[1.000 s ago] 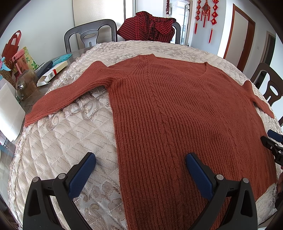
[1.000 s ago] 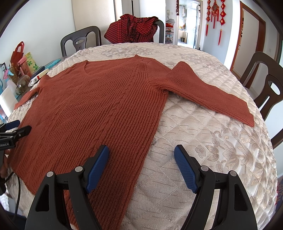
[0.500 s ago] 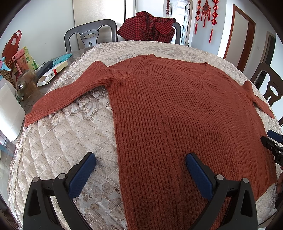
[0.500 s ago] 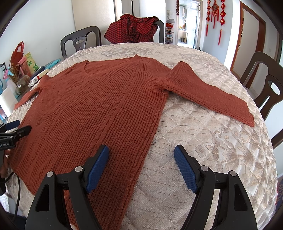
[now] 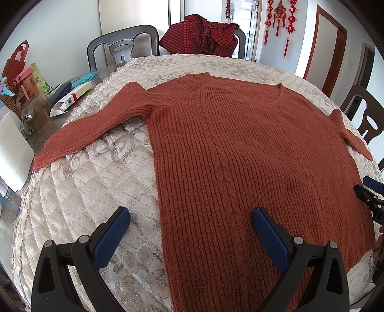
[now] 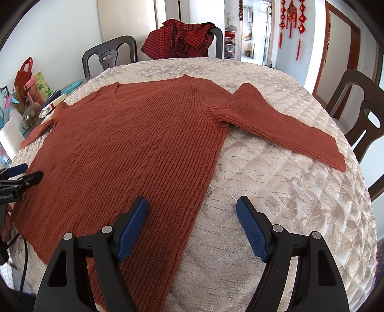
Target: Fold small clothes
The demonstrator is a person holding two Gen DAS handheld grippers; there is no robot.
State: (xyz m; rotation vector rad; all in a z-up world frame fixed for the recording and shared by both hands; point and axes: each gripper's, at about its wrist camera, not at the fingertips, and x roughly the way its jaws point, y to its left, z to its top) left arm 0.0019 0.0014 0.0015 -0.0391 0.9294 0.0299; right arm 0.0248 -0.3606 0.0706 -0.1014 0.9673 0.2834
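Two grippers, both mine, hung over the near edge of the table point(image 5: 79, 182). Far left, on bare tabletop beyond the quilted cover: a red bag point(image 5: 18, 56), a glass jar point(image 5: 36, 115), a white box point(image 5: 70, 100). The sweater point(image 5: 240, 148) lay flat and face up on the cover, neckline away from me, hem toward me. Its left sleeve point(image 5: 88, 133) stretched outward and down to the cover's left edge.

My left gripper point(image 5: 190, 224) was above the sweater's left side seam, jaws spread wide, nothing between them; left finger over cover, right finger over knit. I could not tell whether the tips touched the fabric.

My right gripper point(image 6: 192, 214) sat likewise at the right side seam, jaws spread wide and empty; left finger over knit, right finger over cover. The right sleeve point(image 6: 283, 124) ran out toward the table's right edge, cuff flat on the cover.

Behind the table: an empty chair point(image 6: 110, 56), then a chair draped with a red checked shirt point(image 6: 180, 39). Right: another chair point(image 6: 360, 110) and red hanging ornaments point(image 6: 291, 16) on the wall.
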